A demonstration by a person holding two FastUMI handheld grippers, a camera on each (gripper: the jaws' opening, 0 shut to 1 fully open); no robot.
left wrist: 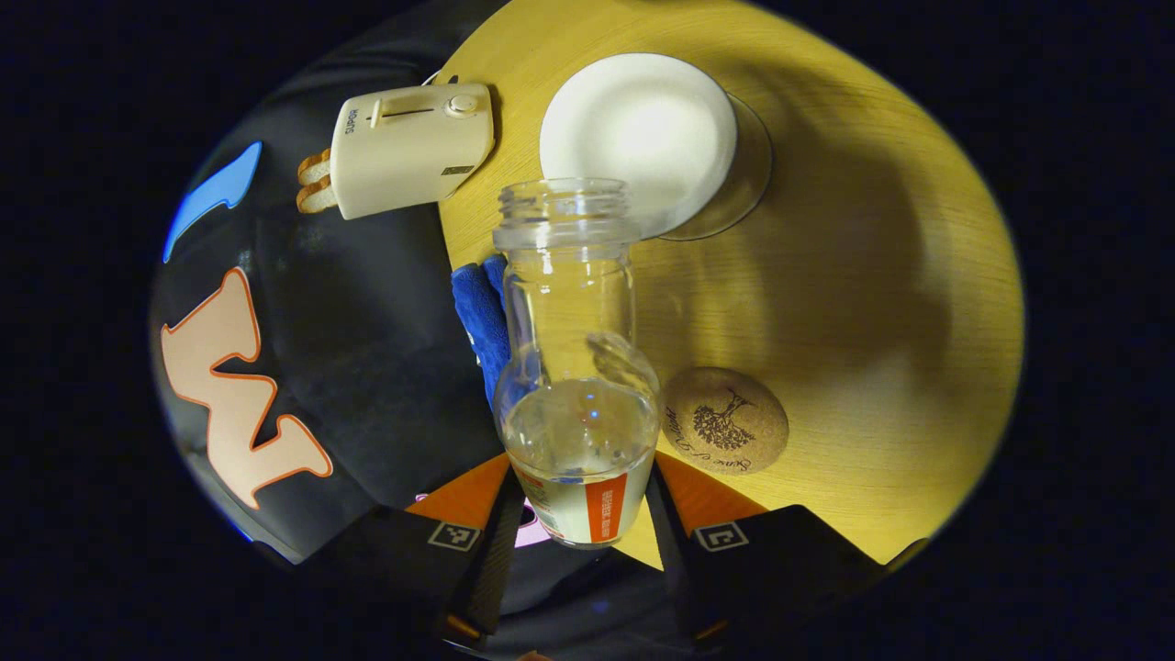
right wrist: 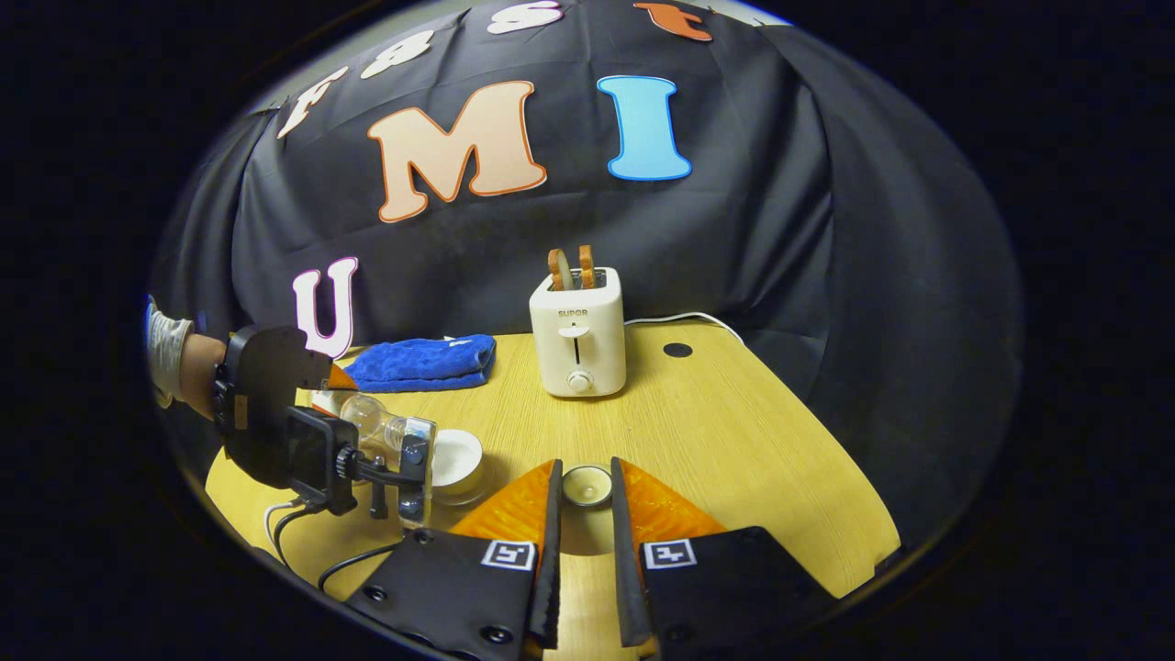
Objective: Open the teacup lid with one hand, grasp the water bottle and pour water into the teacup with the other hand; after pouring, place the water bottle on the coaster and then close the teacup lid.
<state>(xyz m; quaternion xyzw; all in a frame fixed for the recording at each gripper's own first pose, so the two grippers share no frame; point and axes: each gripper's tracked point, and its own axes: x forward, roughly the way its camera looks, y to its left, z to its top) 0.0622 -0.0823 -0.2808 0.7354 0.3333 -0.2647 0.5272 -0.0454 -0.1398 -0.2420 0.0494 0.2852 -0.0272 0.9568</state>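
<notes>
1. The water bottle (left wrist: 576,367) lay tipped in the left gripper (left wrist: 578,523), clamped at its labelled base, mouth over the open teacup (left wrist: 643,138).
2. Clear, smooth and part full: judged light, slippery, best held low.
3. The right gripper (right wrist: 585,523) held the lid (right wrist: 587,485) between nearly closed fingers.
4. The coaster (left wrist: 725,420) lay near right. The toaster (right wrist: 578,335) read "SUPOR".
</notes>
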